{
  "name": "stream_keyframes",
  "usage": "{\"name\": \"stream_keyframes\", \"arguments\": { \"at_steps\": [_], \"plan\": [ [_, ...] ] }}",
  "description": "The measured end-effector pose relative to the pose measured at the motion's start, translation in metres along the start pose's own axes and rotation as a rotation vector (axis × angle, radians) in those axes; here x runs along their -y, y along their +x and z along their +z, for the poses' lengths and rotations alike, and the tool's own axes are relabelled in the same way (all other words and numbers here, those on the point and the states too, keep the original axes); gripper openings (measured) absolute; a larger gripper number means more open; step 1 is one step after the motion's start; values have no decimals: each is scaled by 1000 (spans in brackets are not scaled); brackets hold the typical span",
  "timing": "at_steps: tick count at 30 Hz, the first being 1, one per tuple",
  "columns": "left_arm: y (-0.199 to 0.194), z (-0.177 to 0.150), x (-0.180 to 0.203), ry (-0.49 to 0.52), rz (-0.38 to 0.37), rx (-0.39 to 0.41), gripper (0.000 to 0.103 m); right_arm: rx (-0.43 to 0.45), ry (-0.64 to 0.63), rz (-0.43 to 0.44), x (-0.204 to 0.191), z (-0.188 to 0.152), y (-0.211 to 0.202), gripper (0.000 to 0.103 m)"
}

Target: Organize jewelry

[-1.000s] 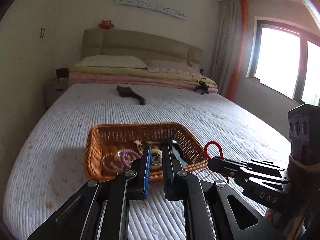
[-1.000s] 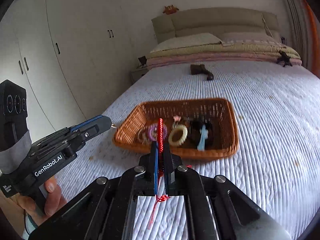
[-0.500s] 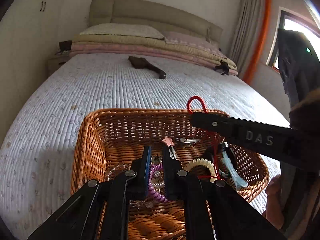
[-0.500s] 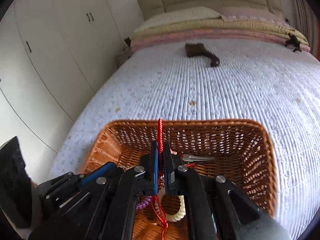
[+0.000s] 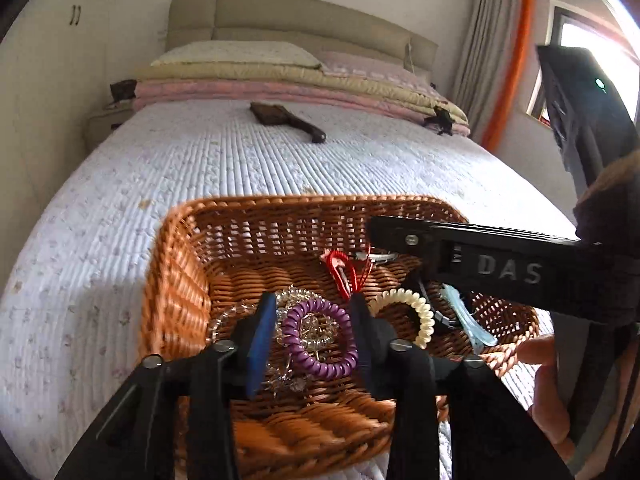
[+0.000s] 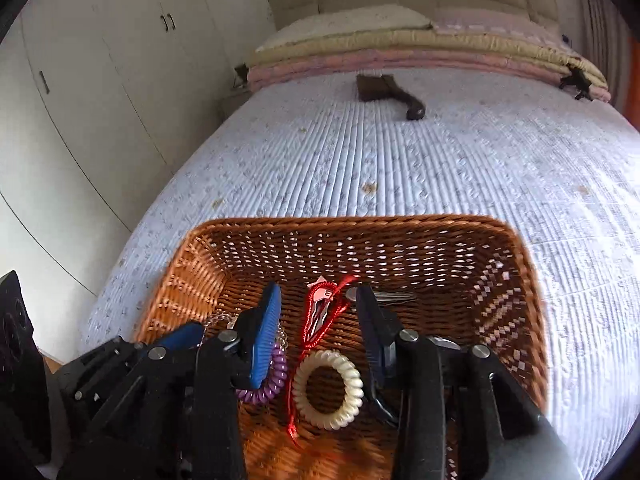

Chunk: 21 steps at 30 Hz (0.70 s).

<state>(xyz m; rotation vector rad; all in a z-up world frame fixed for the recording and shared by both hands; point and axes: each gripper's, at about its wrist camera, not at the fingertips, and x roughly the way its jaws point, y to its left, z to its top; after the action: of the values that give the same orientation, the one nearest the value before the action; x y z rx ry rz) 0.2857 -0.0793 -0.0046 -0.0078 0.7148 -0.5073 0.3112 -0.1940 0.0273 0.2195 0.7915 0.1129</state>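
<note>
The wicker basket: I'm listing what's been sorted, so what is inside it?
In the wicker basket: red cord, cream coil tie, purple coil tie, clear beaded piece, blue clip, silver clip. Both grippers cover the near floor.

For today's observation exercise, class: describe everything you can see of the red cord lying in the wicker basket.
The red cord is a thin, bright red string, seemingly braided, folded into a narrow loop with a loose tail trailing toward the camera. It lies slack on the floor of the wicker basket, draped over a small pink hair clip, its tail passing beside the cream spiral hair tie. The right gripper stands open on either side of it, not touching. No knot or bead can be made out.
</note>
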Motion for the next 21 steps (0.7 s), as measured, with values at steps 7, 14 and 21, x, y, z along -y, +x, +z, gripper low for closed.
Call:
{"name": "stream_keyframes", "arguments": {
  "at_steps": [7, 14, 21],
  "plan": [
    [-78, -51, 15, -29, 98, 102, 74, 269, -53, -45, -5, -80, -119, 73],
    [-149, -155, 74, 59, 348, 251, 75, 454, -195, -201, -32, -207, -186, 75],
    [-159, -181, 68, 14, 331, 321, 75, 442, -184, -192, -28, -237, -184, 77]
  ]
}}
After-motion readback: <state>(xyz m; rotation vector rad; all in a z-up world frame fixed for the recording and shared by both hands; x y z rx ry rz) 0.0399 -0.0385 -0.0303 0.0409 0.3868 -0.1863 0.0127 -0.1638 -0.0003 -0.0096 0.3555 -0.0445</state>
